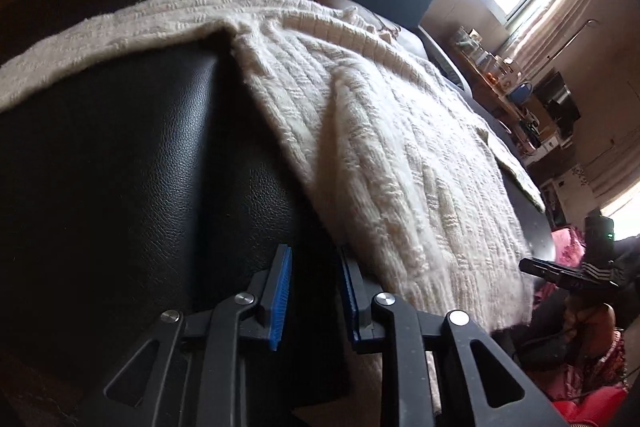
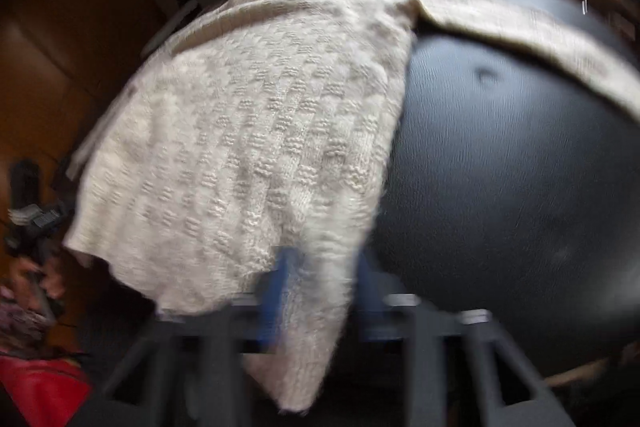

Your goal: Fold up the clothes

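Both grippers work at the near edge of a black leather seat (image 1: 132,147), where a cream knitted sweater (image 1: 400,131) lies spread, one sleeve running along the far edge. Left gripper (image 1: 314,291) hovers with blue pads (image 1: 282,291) parted a little and nothing between them, just beside the hem. Right gripper (image 2: 320,291), blurred, has the hem corner hanging between its fingers; whether it clamps, I cannot tell.

Left gripper (image 1: 314,291) gapes empty beside cream sweater (image 1: 380,131) on black seat (image 1: 120,155)
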Tool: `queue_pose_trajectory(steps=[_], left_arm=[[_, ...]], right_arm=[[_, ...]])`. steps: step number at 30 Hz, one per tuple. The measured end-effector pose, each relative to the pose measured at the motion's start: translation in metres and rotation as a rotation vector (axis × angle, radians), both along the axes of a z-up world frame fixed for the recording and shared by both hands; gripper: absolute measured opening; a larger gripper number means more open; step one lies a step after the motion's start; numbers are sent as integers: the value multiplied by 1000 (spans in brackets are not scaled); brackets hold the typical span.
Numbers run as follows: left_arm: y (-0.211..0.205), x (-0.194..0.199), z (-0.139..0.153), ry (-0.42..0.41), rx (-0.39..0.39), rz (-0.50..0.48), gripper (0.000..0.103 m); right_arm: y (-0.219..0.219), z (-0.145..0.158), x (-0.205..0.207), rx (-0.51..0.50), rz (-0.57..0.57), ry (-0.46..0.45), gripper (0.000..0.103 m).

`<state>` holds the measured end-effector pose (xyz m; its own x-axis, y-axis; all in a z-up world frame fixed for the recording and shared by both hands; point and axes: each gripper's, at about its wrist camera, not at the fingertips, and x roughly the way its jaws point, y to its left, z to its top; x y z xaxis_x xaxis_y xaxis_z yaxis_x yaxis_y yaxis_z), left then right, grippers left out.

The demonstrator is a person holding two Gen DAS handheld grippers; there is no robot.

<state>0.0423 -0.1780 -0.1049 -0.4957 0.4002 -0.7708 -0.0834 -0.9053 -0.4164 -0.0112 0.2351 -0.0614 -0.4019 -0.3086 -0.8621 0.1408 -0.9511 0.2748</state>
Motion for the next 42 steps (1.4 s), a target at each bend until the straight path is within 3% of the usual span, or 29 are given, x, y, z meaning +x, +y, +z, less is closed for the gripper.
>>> queue_pose_trajectory(steps=[5, 14, 18, 23, 29, 30, 32, 34, 42], left_arm=[[2, 1, -1, 17, 8, 19, 23], [10, -3, 1, 26, -25, 40, 27], [12, -2, 1, 26, -5, 58, 29], [18, -8, -6, -47, 194, 5, 29], [22, -14, -17, -89, 320, 27, 25], [25, -15, -18, -94, 293, 23, 13], [27, -16, -18, -98, 261, 25, 4], [23, -15, -16, -97, 237, 36, 4], [-30, -3, 6, -51, -71, 102, 4]], right_arm=[[17, 12, 0, -1, -75, 44, 7], [47, -9, -3, 63, -231, 31, 7], [39, -9, -5, 94, -217, 39, 8], [42, -11, -5, 59, -224, 38, 8], [48, -12, -5, 29, -236, 35, 8], [49, -12, -5, 27, -237, 35, 8], [49, -12, -4, 23, -241, 34, 8], [50, -12, -4, 19, -244, 34, 8], [49, -11, -5, 33, -223, 34, 8]])
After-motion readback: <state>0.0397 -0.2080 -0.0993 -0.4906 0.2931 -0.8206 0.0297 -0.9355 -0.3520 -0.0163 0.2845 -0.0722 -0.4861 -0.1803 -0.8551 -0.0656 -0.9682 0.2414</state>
